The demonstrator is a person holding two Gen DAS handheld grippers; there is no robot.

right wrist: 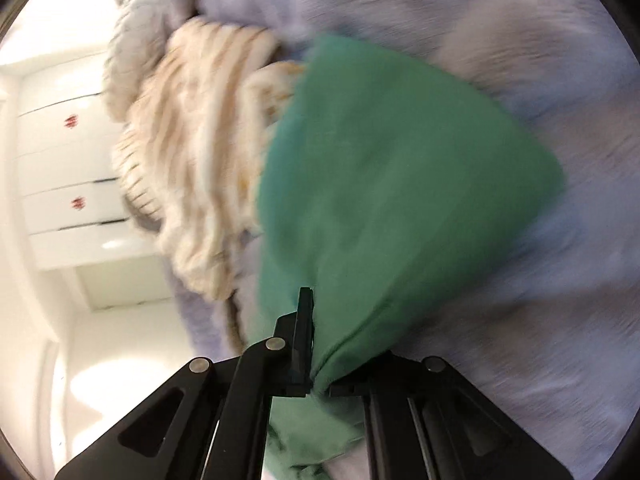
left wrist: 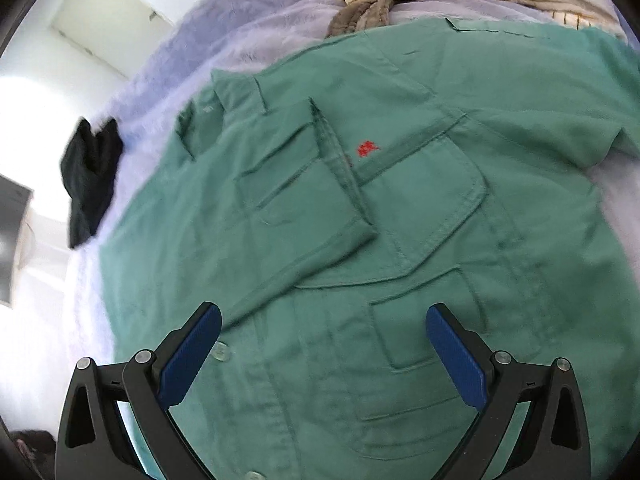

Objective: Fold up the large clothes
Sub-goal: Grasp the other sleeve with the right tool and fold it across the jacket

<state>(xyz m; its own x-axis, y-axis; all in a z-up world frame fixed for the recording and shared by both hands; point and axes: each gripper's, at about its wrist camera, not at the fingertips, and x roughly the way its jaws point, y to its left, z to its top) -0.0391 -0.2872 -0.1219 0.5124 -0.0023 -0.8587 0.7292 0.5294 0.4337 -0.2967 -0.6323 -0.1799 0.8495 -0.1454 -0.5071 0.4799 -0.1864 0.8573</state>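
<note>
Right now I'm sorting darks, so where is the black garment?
In the left wrist view, the black garment lies on the lavender blanket at the far left, just off the green shirt.

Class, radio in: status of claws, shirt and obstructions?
Left claw open above green shirt. Right claw shut on green shirt. Striped cloth alongside.

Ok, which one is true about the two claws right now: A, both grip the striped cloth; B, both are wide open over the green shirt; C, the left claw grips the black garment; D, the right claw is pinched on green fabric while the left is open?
D: the right claw is closed on a bunched fold of the green shirt, while the left claw hangs open above it with nothing between its blue pads.
</note>
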